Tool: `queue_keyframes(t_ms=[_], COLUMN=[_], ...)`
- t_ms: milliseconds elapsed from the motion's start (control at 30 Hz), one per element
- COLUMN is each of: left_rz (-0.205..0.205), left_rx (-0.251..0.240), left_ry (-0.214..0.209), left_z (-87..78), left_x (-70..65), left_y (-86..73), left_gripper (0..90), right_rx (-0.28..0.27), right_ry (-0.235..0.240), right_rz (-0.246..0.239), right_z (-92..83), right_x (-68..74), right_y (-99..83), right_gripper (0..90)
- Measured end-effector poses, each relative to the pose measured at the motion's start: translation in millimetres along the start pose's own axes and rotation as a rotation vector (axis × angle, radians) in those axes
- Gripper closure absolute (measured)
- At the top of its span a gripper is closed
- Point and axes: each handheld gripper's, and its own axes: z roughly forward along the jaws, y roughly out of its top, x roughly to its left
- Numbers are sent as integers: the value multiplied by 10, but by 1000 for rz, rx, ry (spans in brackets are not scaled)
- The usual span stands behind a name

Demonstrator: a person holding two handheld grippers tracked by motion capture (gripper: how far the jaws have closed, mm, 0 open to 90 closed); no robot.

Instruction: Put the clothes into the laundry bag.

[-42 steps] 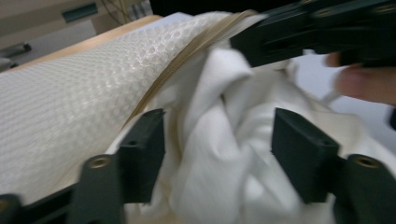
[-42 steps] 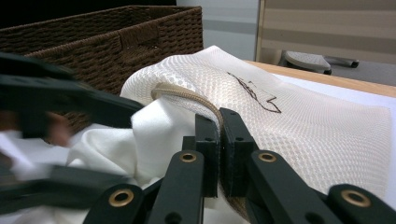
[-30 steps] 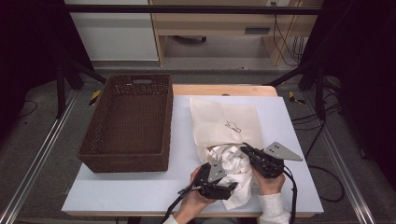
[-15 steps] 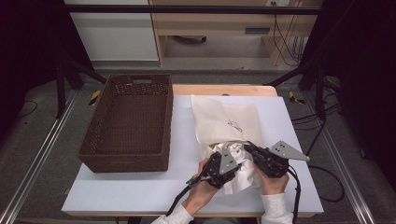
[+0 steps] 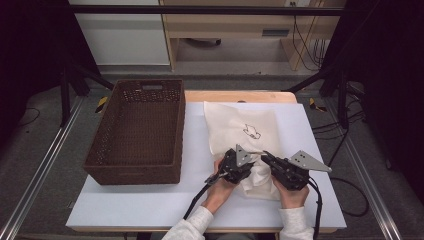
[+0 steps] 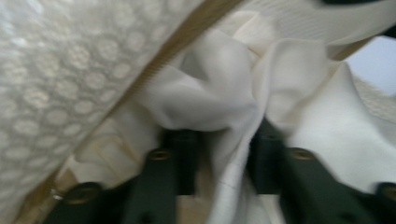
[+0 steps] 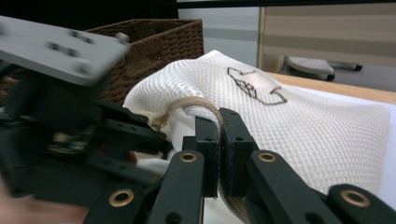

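Note:
A cream mesh bag (image 5: 245, 125) with a small dark bird print lies on the white table (image 5: 150, 205). My right gripper (image 5: 265, 156) is shut on the bag's tan zipper edge (image 7: 196, 103) and holds its mouth up. My left gripper (image 5: 251, 169) reaches into that mouth from the left. Its jaws have just been opening and stand apart, with a fold of white cloth (image 6: 210, 88) loose between them. The cloth sits under the mesh (image 6: 70, 70) and spills out at the near side (image 5: 257, 182). In the right gripper view the left gripper fills the left, blurred.
A large brown wicker basket (image 5: 140, 130) stands on the left of the table, close beside the bag. A wooden strip (image 5: 240, 96) runs along the table's far edge. Both cables trail back toward the person's sleeves.
My left gripper moved forward and to the right, into the bag's mouth. Much of the white cloth that lay heaped outside now sits inside the bag. The right gripper stayed put.

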Motion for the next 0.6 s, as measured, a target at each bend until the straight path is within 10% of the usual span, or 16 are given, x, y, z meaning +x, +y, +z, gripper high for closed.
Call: queue_keyframes(t_ms=[133,233,400,600], left_rz=[11,30,8,-8], left_rx=[-17,-46,-96,-22], left_ry=[-30,-31,18,29], left_z=[-216,-402,-868,-799], left_x=[-48,-41,182,294], left_y=[-39,-87,-281,-443], left_gripper=[359,316,415,517], right_rx=[7,11,11,20], right_ry=[-10,-13,-15,-11], right_rz=[-10,-8,-12,-18], right_z=[18,18,18,48], right_x=[7,0,1,15], right_y=[-22,-24,-29,-40], right_gripper=[868,868,868,868])
